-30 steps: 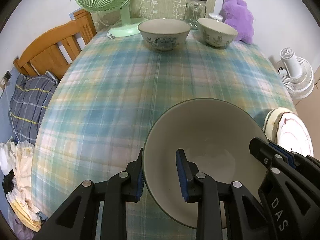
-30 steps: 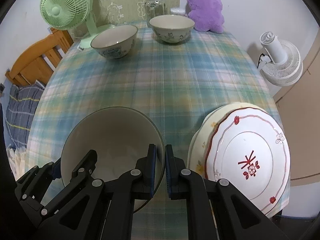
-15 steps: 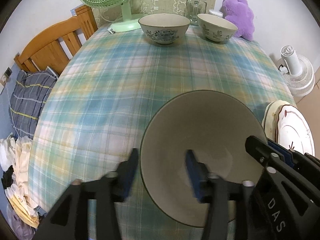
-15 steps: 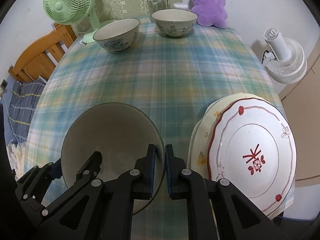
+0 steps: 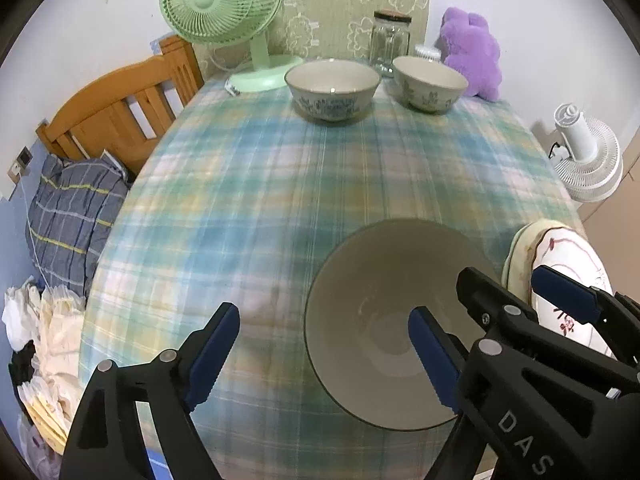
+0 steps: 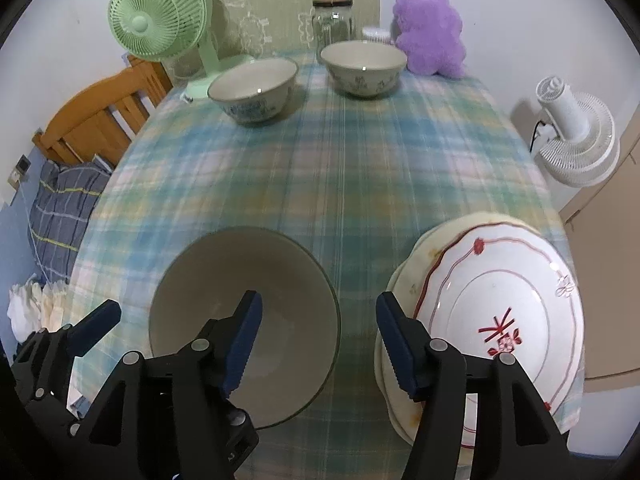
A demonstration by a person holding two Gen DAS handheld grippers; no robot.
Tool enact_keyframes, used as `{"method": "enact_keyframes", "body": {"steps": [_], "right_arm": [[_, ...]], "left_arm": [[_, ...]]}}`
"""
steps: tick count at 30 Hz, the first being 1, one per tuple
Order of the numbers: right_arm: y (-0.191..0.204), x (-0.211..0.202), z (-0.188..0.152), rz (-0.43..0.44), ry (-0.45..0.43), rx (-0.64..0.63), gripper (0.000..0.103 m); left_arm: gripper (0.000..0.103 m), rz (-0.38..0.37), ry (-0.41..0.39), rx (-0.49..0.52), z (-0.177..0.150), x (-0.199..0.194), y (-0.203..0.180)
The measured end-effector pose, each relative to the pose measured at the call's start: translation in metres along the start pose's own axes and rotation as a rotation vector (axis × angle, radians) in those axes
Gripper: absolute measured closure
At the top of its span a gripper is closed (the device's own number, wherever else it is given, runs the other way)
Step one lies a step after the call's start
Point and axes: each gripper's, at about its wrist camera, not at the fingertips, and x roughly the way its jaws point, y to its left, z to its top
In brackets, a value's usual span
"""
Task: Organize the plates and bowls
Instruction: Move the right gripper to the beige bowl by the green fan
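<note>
A large plain grey bowl (image 5: 384,304) (image 6: 224,280) sits on the plaid table near the front edge. My left gripper (image 5: 324,348) is open, one finger over the bowl, the other left of its rim. My right gripper (image 6: 318,340) is open, straddling the bowl's right rim. A stack of plates, topped by a white plate with red trim (image 6: 504,312) (image 5: 568,264), lies at the front right. Two patterned bowls (image 5: 332,88) (image 5: 430,82) stand apart at the far end, also seen in the right wrist view (image 6: 254,88) (image 6: 363,66).
A green fan (image 5: 224,12), a glass jar (image 5: 390,46) and a purple plush toy (image 5: 476,52) stand at the table's far edge. A wooden bed frame (image 5: 116,108) is at left. A white fan (image 6: 572,140) stands on the floor at right.
Both grippers have opened and let go of the grey bowl's rim, which now rests on the table. Both have drawn back a little.
</note>
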Motion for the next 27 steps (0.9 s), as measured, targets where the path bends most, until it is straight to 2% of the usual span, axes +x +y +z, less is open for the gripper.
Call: {"method": "enact_keyframes", "body": {"steps": [5, 12, 22, 27], "right_arm": [[0.006, -0.017, 0.009, -0.030, -0.035, 0.008, 0.039], [0.014, -0.045, 0.030, -0.056, -0.101, 0.015, 0.039], [0.004, -0.056, 0.097, -0.028, -0.154, -0.011, 0.039], [0.000, -0.047, 0.131, -0.016, -0.185, -0.024, 0.039]], "left_arm": [[0.015, -0.035, -0.030, 0.024, 0.013, -0.015, 0.005], [0.015, -0.035, -0.102, 0.070, 0.041, -0.039, 0.004], [0.015, -0.011, -0.159, 0.028, 0.106, -0.042, -0.006], [0.016, 0.043, -0.176, -0.017, 0.141, -0.026, -0.007]]}}
